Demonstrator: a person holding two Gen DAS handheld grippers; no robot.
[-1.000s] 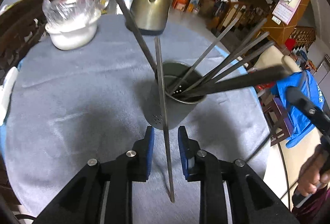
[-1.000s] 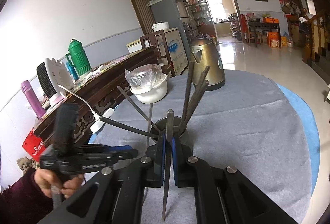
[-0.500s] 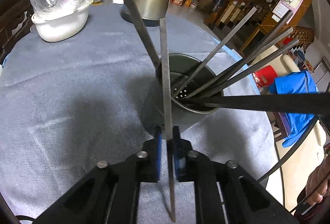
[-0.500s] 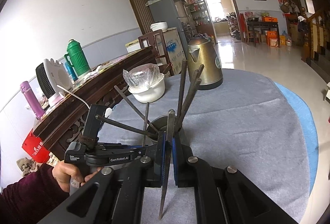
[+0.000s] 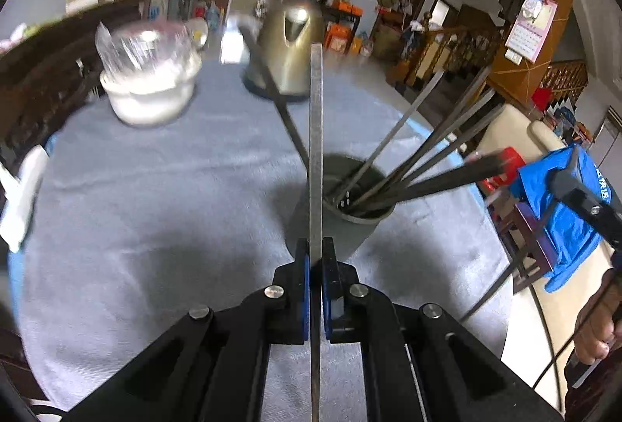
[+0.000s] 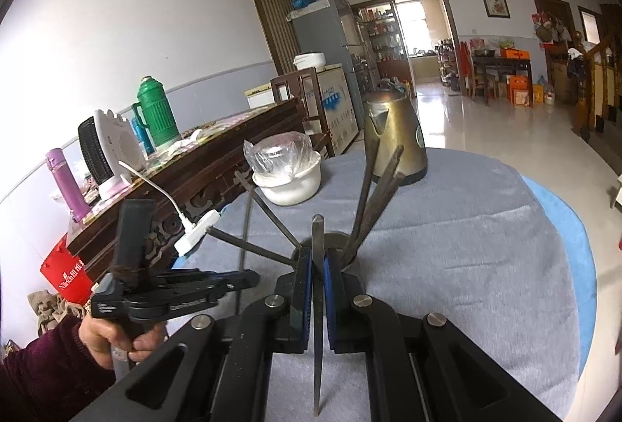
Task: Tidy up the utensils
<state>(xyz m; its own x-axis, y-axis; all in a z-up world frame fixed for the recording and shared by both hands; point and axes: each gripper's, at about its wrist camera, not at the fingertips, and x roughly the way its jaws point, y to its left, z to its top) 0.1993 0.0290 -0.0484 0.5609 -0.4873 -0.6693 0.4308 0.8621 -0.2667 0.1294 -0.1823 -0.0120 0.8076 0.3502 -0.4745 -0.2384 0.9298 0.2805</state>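
A grey metal utensil cup (image 5: 342, 224) stands on the grey tablecloth and holds several dark chopsticks (image 5: 420, 157) leaning out. My left gripper (image 5: 315, 247) is shut on one chopstick (image 5: 316, 134), held upright just in front of the cup. In the right wrist view my right gripper (image 6: 318, 258) is shut on another chopstick (image 6: 318, 239), close to the cup (image 6: 342, 247). The left gripper (image 6: 233, 280) shows there at lower left, beside the cup.
A brass kettle (image 5: 289, 53) and a white bowl with a plastic bag (image 5: 149, 91) stand at the table's far side. A dark wooden sideboard (image 6: 186, 173) runs along the left. A blue cloth on a chair (image 5: 559, 212) is to the right.
My left gripper closed on the chopstick, then pulled back and tilted up. The right gripper stays shut on its chopstick, barely moved.
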